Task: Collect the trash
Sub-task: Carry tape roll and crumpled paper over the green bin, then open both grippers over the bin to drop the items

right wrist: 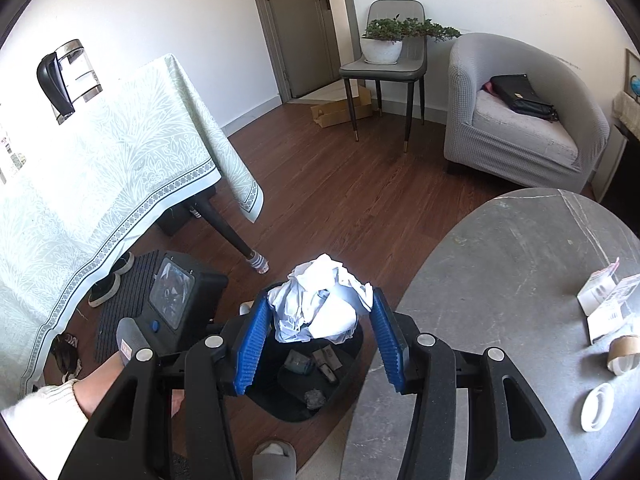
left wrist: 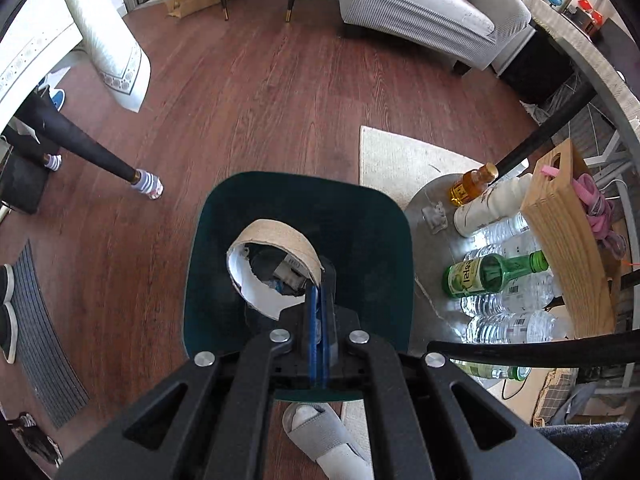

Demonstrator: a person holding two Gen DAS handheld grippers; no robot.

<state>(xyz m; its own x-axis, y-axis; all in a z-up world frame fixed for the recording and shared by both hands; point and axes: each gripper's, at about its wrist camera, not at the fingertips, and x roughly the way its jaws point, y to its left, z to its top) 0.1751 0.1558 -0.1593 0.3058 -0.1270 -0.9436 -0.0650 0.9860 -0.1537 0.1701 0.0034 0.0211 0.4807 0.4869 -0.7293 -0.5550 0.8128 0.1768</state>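
Currently left gripper point(left wrist: 319, 300) jaws pinched shut on a torn cardboard tape ring point(left wrist: 276, 258), held over the dark green trash bin point(left wrist: 224, 240) on the floor — right gripper point(right wrist: 316, 322) jaws half-wide, clamping crumpled white paper point(right wrist: 320, 304) above the same bin, beside the grey worktop point(right wrist: 500, 280).

Setting: lived-in home, living and dining room. Landmark: grey upholstered armchair point(right wrist: 524, 120) against the white wall, a black bag point(right wrist: 520, 96) on its seat. Left of the armchair: grey dining chair point(right wrist: 384, 60) bearing a potted plant point(right wrist: 384, 40); further left, a grey interior door point(right wrist: 296, 28). Across the wood-plank floor point(right wrist: 340, 184) from the armchair: table under a patterned tablecloth point(right wrist: 120, 168), shoes point(right wrist: 106, 284) beneath. In front of the armchair: grey round table point(right wrist: 500, 264). Beneath that table: bottles point(left wrist: 508, 280) on a rug point(left wrist: 400, 156).
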